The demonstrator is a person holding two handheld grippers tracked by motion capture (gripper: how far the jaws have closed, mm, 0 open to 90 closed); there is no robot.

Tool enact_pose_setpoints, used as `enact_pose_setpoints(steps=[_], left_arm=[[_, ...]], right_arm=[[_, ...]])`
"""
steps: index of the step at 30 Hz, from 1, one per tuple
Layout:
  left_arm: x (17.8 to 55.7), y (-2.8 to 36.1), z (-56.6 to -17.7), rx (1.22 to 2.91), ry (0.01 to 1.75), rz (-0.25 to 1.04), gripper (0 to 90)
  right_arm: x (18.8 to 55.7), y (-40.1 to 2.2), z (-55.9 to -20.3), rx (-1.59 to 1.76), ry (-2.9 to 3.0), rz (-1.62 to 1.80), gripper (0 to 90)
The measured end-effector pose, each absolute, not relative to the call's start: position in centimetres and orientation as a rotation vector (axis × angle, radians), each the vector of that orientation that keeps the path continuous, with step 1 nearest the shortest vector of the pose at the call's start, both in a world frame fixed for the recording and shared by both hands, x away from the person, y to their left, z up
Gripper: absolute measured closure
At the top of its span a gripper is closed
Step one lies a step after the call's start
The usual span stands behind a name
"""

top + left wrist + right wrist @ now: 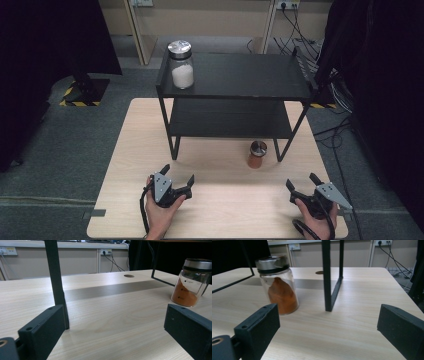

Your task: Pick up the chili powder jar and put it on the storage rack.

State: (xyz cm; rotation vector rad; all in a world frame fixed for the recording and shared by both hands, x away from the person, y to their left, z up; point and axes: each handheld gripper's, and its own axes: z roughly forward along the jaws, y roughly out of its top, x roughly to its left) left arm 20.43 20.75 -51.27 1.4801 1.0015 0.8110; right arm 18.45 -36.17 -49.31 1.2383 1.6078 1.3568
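Observation:
A glass jar of orange powder [257, 154] with a metal lid stands on the wooden table [125, 150] just in front of the black shelf's right legs; the same orange jar [192, 282] shows at the right of the left gripper view and as the orange jar [277, 284] left of centre in the right gripper view. A jar of white powder [181, 64] sits on the top left of the black two-tier shelf [240, 75]. My left gripper [177, 175] rests open near the table's front left. My right gripper [302, 181] rests open at the front right. Both hold nothing.
The shelf's thin black legs [55, 277] stand on the table ahead of both grippers, one leg [327, 275] just right of the orange jar. A round hole [129, 276] lies in the tabletop farther back. Cables and wall sockets [300, 30] lie on the floor behind.

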Motion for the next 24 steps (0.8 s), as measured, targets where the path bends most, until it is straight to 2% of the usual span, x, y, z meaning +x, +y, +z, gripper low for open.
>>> enact_pose_setpoints(steps=[9,24], left_arm=[[20.5,20.7,-51.2,1.487,0.998,0.813,3.0],[20.5,20.6,-51.2,1.482,1.0,0.805,3.1]], right_arm=[[18.9,-35.3,-48.8,1.163,1.629,1.41,4.2],[23.0,-32.0,-48.4,1.079,1.744,1.439,4.1]])
